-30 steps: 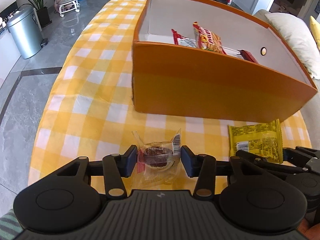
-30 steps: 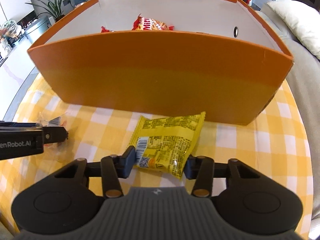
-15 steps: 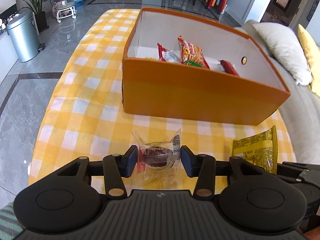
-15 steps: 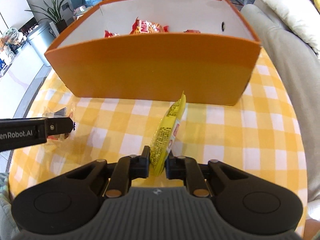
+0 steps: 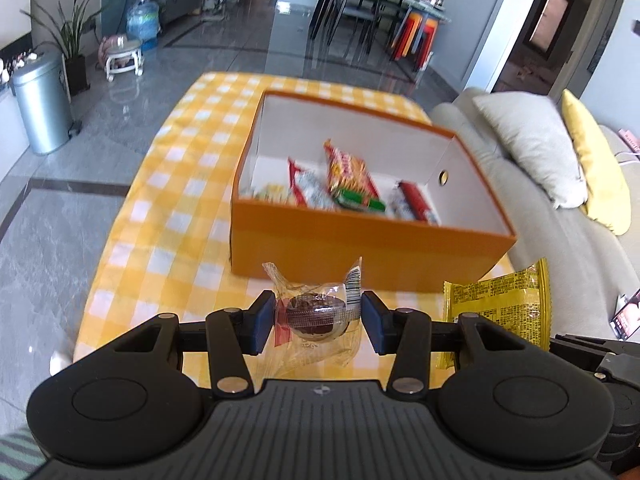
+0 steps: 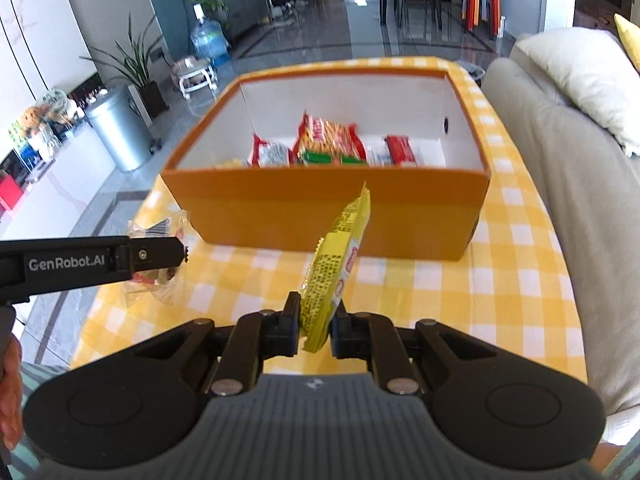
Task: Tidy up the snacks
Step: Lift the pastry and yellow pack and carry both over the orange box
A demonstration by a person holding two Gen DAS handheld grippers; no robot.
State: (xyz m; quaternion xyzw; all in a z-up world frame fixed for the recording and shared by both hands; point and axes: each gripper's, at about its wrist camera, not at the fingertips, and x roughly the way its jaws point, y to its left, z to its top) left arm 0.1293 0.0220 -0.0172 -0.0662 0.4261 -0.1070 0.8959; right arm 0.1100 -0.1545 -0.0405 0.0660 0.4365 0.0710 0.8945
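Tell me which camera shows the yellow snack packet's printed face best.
The left wrist view: the yellow snack packet shows its broad printed face there, partly hidden behind the left gripper. The right wrist view shows the packet nearly edge-on, pinched in the right gripper.
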